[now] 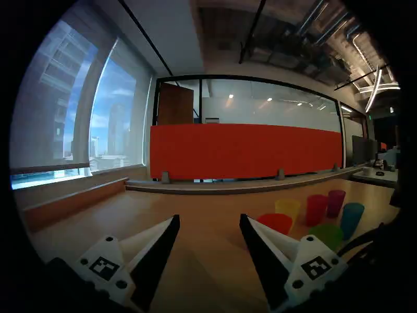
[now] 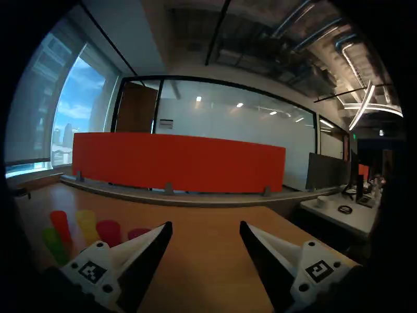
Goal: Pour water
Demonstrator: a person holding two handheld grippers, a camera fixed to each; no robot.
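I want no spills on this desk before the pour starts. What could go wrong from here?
1. The orange cup sits close beside the yellow cup and green cup, so the open left gripper may knock neighbours when reaching for one.
2. For the right gripper, also open and empty, the cups lie far to one side, partly behind its finger; a sideways reach could sweep them over.

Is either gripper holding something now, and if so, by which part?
Nothing is held. The left gripper and the right gripper are both open and empty; the cups stand apart from them.
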